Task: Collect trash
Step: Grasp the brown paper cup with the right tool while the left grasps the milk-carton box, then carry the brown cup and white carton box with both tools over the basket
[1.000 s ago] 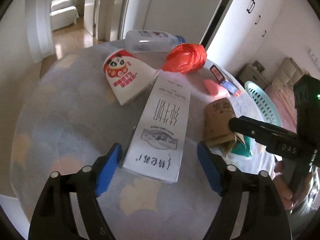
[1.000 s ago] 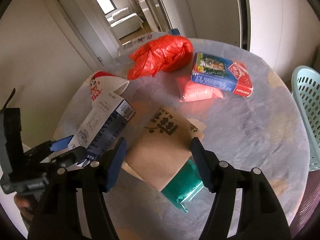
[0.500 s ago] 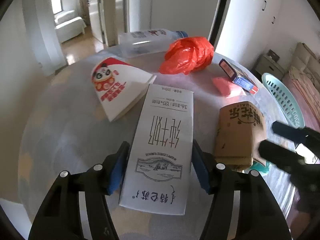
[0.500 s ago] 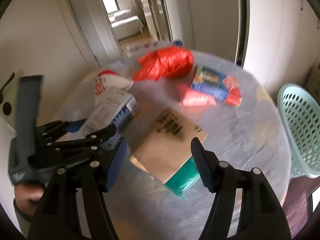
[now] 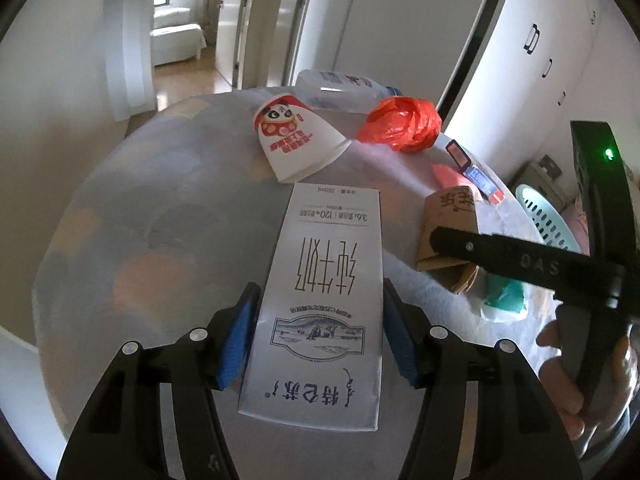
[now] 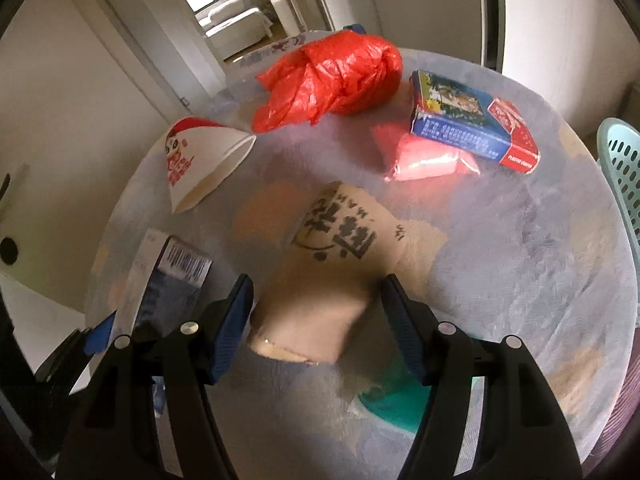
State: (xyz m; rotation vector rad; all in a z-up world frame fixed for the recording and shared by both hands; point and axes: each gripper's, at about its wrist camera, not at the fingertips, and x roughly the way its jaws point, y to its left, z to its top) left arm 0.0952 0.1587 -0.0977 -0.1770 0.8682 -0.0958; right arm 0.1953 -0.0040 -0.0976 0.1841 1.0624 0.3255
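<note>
The left gripper [image 5: 318, 342] has its blue pads closed against the two long sides of the milk carton [image 5: 326, 292], near the carton's near end, so the box runs straight ahead between the fingers and can come away without swinging. Whether the carton is already clear of the table [image 5: 132, 216] cannot be told.

The right gripper [image 6: 316, 326] is spread fairly wide, its fingers straddling the near end of the brown paper bag [image 6: 332, 272]; a gap shows on each side, so nothing is gripped there yet. The wide spread suits the bag's breadth. A green wrapper [image 6: 390, 402] lies just under and behind its right finger.

Ahead of both claws lie the panda paper cup [image 5: 298, 146], the red plastic bag [image 6: 336, 78], a blue card box [image 6: 468, 126] resting on a pink packet [image 6: 428, 160], and, furthest, a clear bottle [image 5: 340, 90]. The mint basket [image 6: 622, 164] stands off the table edge, to the right of the right claw, likely the place for the trash.
</note>
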